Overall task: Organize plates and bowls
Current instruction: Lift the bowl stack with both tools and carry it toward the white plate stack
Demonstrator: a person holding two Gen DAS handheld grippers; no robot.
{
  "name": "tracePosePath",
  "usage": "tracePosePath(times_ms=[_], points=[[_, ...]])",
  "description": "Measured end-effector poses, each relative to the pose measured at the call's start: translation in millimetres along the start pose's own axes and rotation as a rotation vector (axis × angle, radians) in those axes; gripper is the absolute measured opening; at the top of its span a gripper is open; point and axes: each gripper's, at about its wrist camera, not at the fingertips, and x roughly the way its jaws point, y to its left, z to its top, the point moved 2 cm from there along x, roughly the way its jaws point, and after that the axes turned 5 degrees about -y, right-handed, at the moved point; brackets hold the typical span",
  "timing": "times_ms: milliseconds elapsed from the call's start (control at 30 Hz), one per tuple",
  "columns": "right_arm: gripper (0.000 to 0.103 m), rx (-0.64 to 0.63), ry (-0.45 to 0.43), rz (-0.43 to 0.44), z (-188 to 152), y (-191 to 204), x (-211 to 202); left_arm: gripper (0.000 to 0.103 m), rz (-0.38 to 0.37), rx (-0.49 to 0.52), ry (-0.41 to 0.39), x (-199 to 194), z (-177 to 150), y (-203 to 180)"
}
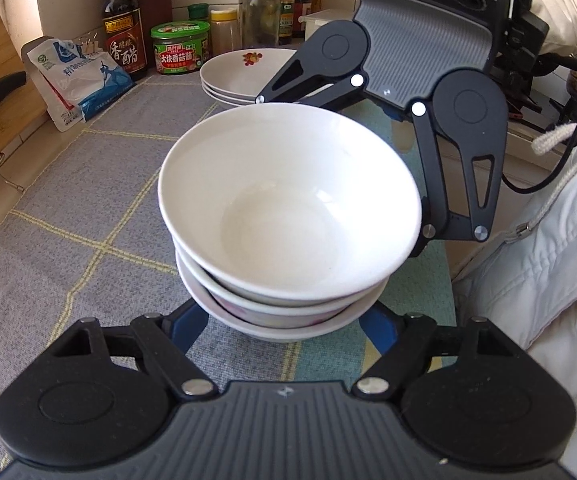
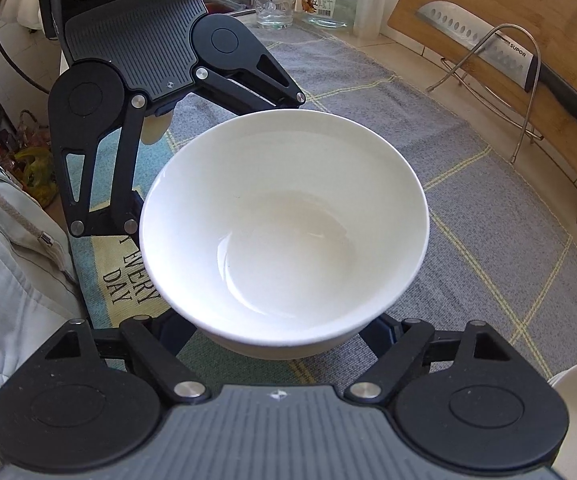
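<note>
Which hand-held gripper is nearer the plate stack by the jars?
Right. The right hand-held gripper comes in beside the plate stack; the left hand-held gripper is across the bowl stack from it.

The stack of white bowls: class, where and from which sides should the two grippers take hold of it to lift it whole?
Grip the bottom bowl, low on its wall under the flared rims, with the left gripper and right gripper coming from opposite sides. Only the lowest of the nested bowls carries the rest; holding the top bowl would probably lift just that one.
</note>
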Motion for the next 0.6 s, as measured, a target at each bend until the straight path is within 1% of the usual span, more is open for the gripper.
tracePosePath(times_ms=[600], points=[[0.088, 0.000, 0.011, 0.011, 2.4, -1.6, -1.8, 0.081, 0.013, -0.011, 0.016, 0.5, 2.8, -1.1]])
